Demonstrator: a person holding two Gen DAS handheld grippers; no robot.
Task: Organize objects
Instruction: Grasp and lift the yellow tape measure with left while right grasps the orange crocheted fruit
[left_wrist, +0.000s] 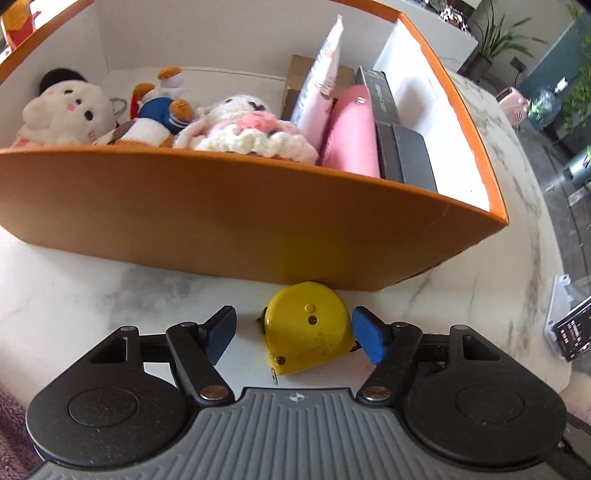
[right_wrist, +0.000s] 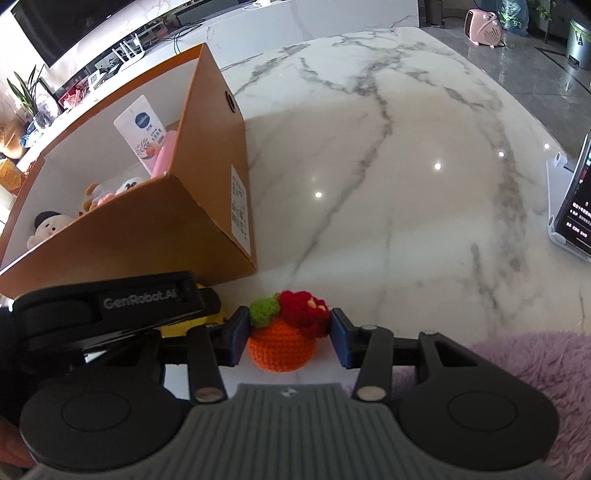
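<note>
Between the spread jaws of the left gripper (left_wrist: 295, 334) a yellow tape measure (left_wrist: 308, 326) lies on the marble table (left_wrist: 92, 295), touching the right pad. Just beyond it stands the orange box (left_wrist: 221, 218) holding plush toys (left_wrist: 66, 110). The right gripper (right_wrist: 288, 336) brackets a crocheted orange ornament (right_wrist: 282, 345); whether its pads press it I cannot tell.

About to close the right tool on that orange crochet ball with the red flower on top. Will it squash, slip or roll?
The crochet ball is knitted yarn, so it will probably squash a little between the pads. The fuzzy surface should grip well, so slipping seems unlikely. Its round body on the smooth marble table could roll if nudged from one side, so close the right tool evenly.
</note>
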